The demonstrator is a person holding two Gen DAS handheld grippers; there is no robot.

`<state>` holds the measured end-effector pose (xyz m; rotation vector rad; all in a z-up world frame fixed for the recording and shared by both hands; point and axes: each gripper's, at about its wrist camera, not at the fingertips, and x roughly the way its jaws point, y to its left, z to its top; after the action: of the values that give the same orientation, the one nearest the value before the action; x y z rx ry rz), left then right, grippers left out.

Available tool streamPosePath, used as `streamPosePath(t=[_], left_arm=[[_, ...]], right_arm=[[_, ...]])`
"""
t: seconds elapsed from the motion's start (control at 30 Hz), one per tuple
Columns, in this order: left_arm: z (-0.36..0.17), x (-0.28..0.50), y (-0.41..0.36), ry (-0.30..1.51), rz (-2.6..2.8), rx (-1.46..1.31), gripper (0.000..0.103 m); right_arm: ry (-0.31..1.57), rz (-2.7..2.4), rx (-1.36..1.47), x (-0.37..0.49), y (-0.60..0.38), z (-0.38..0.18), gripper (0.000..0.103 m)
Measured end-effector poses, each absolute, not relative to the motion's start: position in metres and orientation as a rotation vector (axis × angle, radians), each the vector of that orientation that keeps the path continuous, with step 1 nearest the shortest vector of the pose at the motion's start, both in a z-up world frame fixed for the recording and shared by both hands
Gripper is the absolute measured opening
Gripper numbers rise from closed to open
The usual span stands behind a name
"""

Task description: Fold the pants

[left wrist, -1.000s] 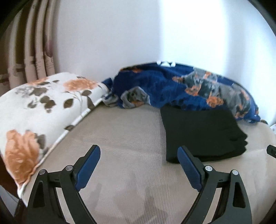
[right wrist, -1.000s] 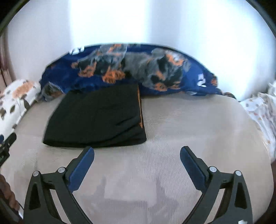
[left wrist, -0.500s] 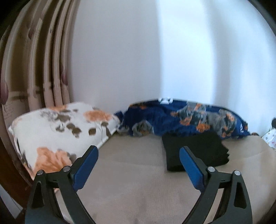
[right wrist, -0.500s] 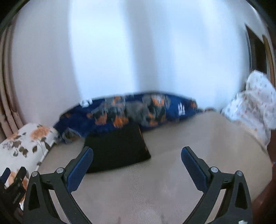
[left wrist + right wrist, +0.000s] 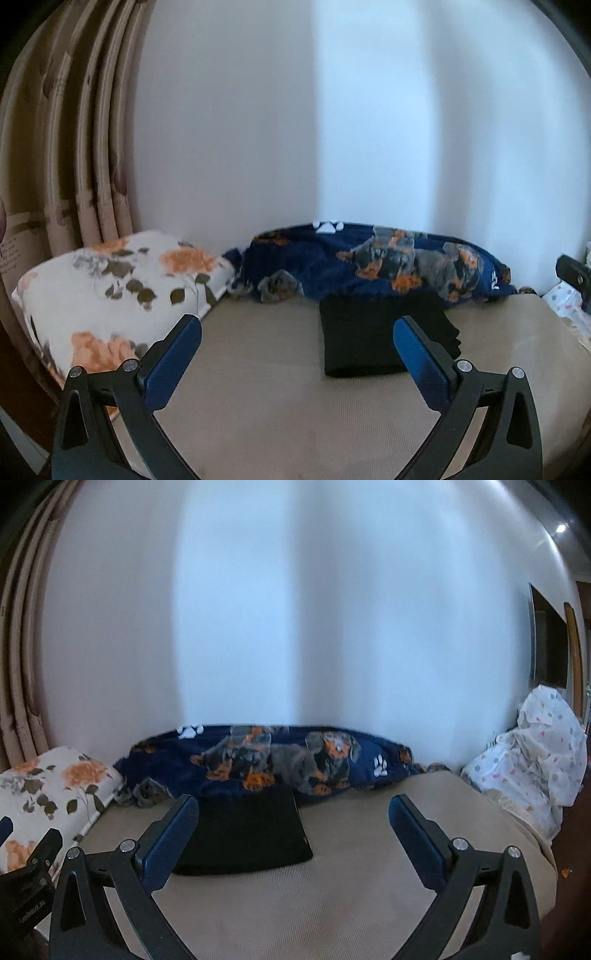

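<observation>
The black pants (image 5: pixel 365 332) lie folded into a compact rectangle on the beige bed (image 5: pixel 266 398), against the blue dog-print blanket. They also show in the right wrist view (image 5: pixel 251 830). My left gripper (image 5: pixel 297 328) is open and empty, held well back from the pants, which sit ahead to the right. My right gripper (image 5: pixel 293 808) is open and empty, also held back, with the pants ahead to the left. The left gripper's body (image 5: pixel 29 878) shows at the lower left of the right wrist view.
A blue dog-print blanket (image 5: pixel 388 262) lies along the white wall. A floral pillow (image 5: pixel 110 291) sits at the left by beige curtains (image 5: pixel 81 147). A white patterned bundle (image 5: pixel 532 753) sits at the bed's right end.
Both grippers have pulled back and tilted up from the bed. The folded pants now look smaller and farther away and lie still. Both jaws stay open.
</observation>
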<state>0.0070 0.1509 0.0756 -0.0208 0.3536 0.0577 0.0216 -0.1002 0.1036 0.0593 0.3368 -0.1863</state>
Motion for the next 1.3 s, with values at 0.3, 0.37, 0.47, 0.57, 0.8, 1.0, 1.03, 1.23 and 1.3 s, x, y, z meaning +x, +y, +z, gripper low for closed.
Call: streamPosePath(t=[0.3,0.37,0.47,0.57,0.8,1.0,1.03,1.23,1.3], left_arm=[[0.082,0.004,0.142,0.319,-0.067,-0.045,0.103],[0.084,0.004,0.142,0.322,-0.077,-0.053,0.103],[0.085,0.004,0.142,0.333,-0.096,-0.067,0.103],[0.087,0.004,0.141,0.334,-0.100,-0.071,0.103],[0.092,0.000,0.137,0.326,-0.112,-0.068,0.103],[0.096,-0.005,0.133,0.305,-0.099,-0.058,0.103],[0.096,-0.005,0.133,0.304,-0.096,-0.055,0.103],[0.093,-0.006,0.126,0.307,-0.076,-0.037,0.103],[0.093,-0.005,0.125,0.312,-0.077,-0.035,0.103]], right_arm=[[0.388,-0.190,0.077,0.030,-0.112,0.090,0.102],[0.395,-0.186,0.080,0.030,-0.113,0.088,0.102],[0.402,-0.184,0.079,0.030,-0.114,0.087,0.102],[0.407,-0.179,0.077,0.031,-0.114,0.086,0.102],[0.409,-0.178,0.076,0.029,-0.115,0.086,0.102],[0.412,-0.173,0.079,0.029,-0.116,0.087,0.102],[0.412,-0.174,0.077,0.029,-0.116,0.086,0.102],[0.424,-0.179,0.074,0.032,-0.121,0.082,0.102],[0.429,-0.179,0.074,0.034,-0.122,0.080,0.102]])
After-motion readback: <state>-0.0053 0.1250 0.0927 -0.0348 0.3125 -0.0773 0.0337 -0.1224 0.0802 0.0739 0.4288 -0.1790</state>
